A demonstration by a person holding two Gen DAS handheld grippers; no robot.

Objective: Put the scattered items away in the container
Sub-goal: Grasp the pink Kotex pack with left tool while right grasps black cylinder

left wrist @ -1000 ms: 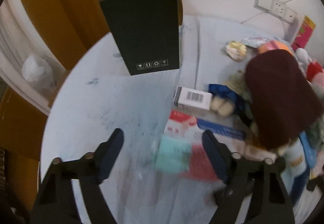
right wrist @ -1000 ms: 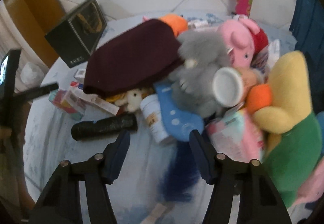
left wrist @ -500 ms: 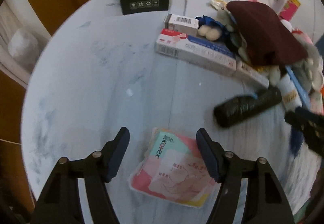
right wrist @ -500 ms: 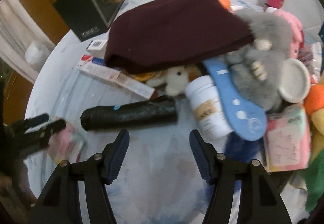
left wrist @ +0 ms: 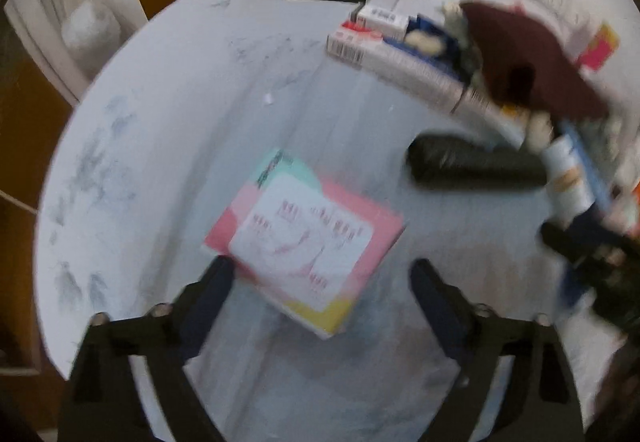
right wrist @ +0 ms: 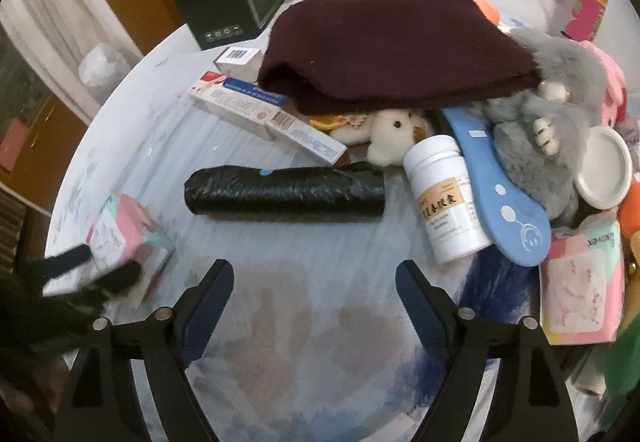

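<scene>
Between spread left hand-held gripper fingers: pink pack.

The left wrist view is smeared by motion: print on the pink packet cannot be read. In the right wrist view the left hand-held gripper is a dark blur hiding the packet's near corner. The maroon hat covers most of the cream plush. A second pink packet is cut off at right.

Pink-mint-yellow packet; black bag roll; maroon cloth; white bottle — tan label; pale streaked bench.
</scene>
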